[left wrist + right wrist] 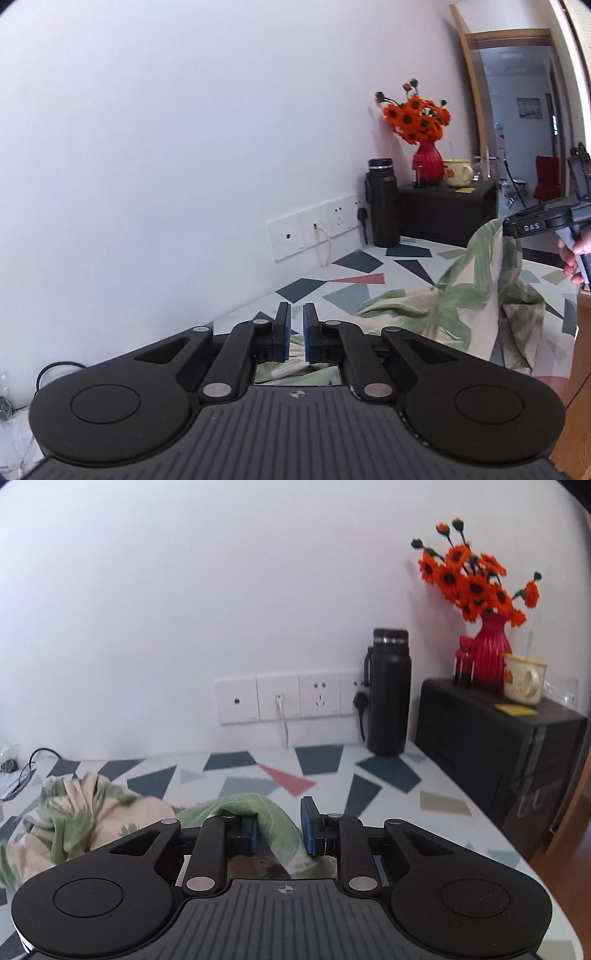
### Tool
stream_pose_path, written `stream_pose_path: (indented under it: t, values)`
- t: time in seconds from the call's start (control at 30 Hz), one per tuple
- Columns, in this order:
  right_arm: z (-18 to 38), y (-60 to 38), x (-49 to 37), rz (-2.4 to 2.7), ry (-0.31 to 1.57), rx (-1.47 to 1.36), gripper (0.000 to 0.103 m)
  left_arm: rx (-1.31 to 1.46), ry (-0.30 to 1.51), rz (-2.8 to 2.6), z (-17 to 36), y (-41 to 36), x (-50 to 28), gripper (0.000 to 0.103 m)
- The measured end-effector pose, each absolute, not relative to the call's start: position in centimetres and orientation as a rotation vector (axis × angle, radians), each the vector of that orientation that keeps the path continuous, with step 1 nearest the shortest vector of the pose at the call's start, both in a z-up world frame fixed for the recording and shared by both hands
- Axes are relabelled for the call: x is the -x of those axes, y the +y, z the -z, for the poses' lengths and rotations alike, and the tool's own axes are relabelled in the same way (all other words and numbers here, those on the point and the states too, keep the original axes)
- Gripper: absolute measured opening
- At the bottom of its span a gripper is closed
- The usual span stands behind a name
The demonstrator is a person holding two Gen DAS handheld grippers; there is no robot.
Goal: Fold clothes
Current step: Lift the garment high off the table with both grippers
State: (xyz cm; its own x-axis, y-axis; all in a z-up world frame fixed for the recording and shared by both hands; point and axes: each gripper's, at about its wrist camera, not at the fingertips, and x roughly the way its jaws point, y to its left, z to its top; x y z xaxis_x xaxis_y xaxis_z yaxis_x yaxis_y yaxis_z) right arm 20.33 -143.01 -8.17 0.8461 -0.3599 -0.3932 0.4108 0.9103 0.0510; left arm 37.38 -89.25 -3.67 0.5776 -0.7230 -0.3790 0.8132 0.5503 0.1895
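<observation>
Left wrist view: our left gripper point(296, 332) has its blue pads nearly together, with only a thin slit between them. We see no cloth between the tips; leaf-print fabric shows only below, through the window behind the pads. We read it as closed and empty. The garment point(461, 310), cream with green leaves, lies rumpled on the patterned table point(354, 262) and rises to the far right, where the right gripper point(532, 225) lifts an edge. A person's hand point(576, 254) holds that tool.

Right wrist view: our right gripper point(280, 827) stands partly open, and a green band of the garment point(275, 823) runs between the pads. Whether both pads truly press it we cannot tell; the cloth drapes against the left pad, with a gap beside the right one. The rest of the garment point(85, 808) is heaped to the left on the table point(399, 775).

Our judgement: the step is raising the garment to spread it. We should firm the right pinch, then take a matching edge with the left, so the cloth hangs flat, clear of the black bottle point(389, 694).
</observation>
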Motion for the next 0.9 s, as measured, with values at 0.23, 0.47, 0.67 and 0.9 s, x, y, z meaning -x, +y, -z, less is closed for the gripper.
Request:
stream_pose_path:
  t: [0.23, 0.47, 0.67, 0.9]
  values:
    - [9.7, -142.5, -20.7, 0.412, 0.500, -0.078, 0.022, -0.521, 0.372, 0.997, 8.0, -88.8, -36.1, 0.051]
    - [12.7, -143.0, -18.8, 0.464, 0.561, -0.191, 0.022, -0.998, 0.333, 1.241, 14.2, -88.7, -28.7, 0.061]
    - [12.9, -143.0, -18.3, 0.468, 0.558, -0.204, 0.022, -1.038, 0.312, 1.206, 15.8, -89.8, -28.8, 0.065]
    - [12.8, -143.1, -18.5, 0.469, 0.551, -0.215, 0.023, -1.008, 0.192, 1.117, 16.2, -92.1, -30.1, 0.061]
